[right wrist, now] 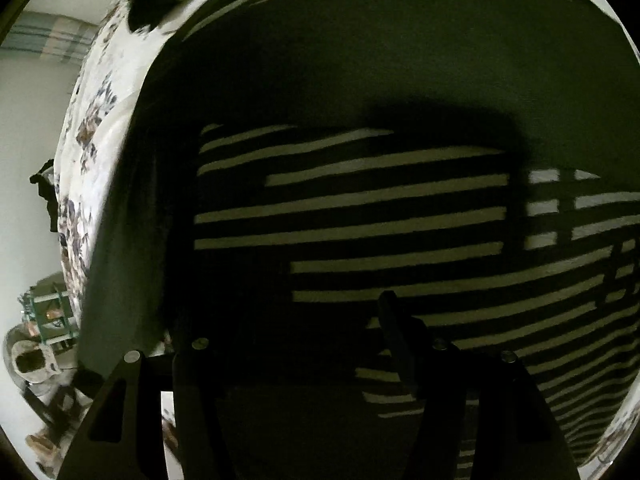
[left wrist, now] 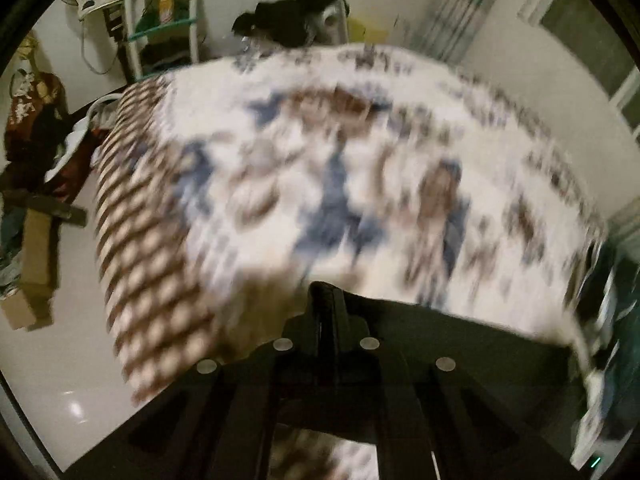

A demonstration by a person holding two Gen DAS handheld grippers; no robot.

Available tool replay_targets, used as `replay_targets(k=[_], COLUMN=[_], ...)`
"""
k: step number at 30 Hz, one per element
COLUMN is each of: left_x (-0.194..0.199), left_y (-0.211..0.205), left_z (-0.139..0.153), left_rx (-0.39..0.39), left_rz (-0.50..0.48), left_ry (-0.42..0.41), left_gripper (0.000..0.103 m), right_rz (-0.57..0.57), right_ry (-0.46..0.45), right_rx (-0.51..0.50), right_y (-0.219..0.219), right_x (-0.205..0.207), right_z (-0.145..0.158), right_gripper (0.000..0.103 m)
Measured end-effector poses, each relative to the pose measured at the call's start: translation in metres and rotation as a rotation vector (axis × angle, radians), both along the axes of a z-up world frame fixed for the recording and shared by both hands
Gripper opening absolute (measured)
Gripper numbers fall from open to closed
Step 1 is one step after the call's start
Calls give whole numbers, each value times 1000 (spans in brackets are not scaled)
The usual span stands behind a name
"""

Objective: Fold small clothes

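Bed: a floral bedspread [left wrist: 360,184], blurred, under a dark striped garment [right wrist: 400,220].
Room: green shelf [left wrist: 164,24], pale floor [left wrist: 52,360].
Left gripper [left wrist: 326,300]: fingers pinched together on dark cloth.
Right gripper [right wrist: 300,340]: fingers wide apart.

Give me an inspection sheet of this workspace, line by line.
Surface: bed with floral cover, blurred in the left view.
Job's things: dark garment with pale stripes spread on the bed; its edge sits in the left gripper.
Clutter: black clothes at the bed's far end.
Grippers: left shut on garment edge; right gripper open above the stripes.
Cables: nothing seen.
Surroundings: green shelf rack, cardboard box, curtain.
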State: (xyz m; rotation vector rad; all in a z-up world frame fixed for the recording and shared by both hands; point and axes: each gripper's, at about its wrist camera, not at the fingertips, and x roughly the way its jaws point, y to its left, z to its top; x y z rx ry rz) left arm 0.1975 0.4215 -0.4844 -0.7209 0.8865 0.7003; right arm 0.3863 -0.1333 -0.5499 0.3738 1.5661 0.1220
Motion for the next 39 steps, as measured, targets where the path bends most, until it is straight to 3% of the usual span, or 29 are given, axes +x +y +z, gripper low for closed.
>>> replay_targets(k=[5, 7, 10, 12, 14, 15, 17, 19, 22, 23, 24, 25, 26, 30, 34, 37, 39], left_x=[65, 77, 69, 51, 28, 18, 7, 8, 22, 29, 35, 45, 56, 82, 109, 130, 149], left_y=[46, 63, 66, 48, 30, 22, 10, 4, 9, 11, 13, 16, 20, 25, 36, 44, 41], left_z=[4, -6, -19, -27, -46, -57, -88, -110, -115, -111, -107, -102, -99, -66, -15, 17, 42], left_rx=[111, 87, -46, -126, -248, -296, -414, -479, -408, -361, -316, -269, -251, -135, -34, -11, 14], left_rz=[-3, 11, 21, 10, 27, 49, 106, 161, 243, 258, 268, 266, 247, 198, 124, 98, 68], left_ry=[-8, 9, -2, -6, -48, -75, -102, -135, -151, -150, -144, -117, -104, -116, -161, -199, -224], left_gripper=[2, 3, 5, 22, 77, 78, 78, 78, 77, 72, 57, 15, 7, 7, 7, 7, 7], right_rz=[-21, -41, -78, -92, -108, -114, -131, -149, -160, -156, -155, -155, -156, -167, -189, -192, -186], right_ry=[-20, -21, -35, -39, -37, -36, -32, -31, -51, -62, -71, -80, -88, -94, -89, -107, -115], right_rx=[-36, -57, -70, -63, -44, -37, -27, -18, -11, -12, -17, -26, -39, -126, -201, -272, -335], right_y=[31, 46, 56, 54, 48, 45, 38, 33, 25, 23, 22, 19, 17, 6, -6, -12, -16], right_x=[5, 10, 15, 15, 14, 14, 13, 13, 13, 13, 13, 12, 11, 9, 10, 16, 24], right_z=[-6, -13, -15, -13, -13, -13, -12, -10, -2, 1, 4, 7, 10, 14, 18, 25, 31], right_gripper=[63, 64, 67, 68, 68, 68, 68, 68, 68, 68, 68, 68, 68, 68, 68, 83, 83])
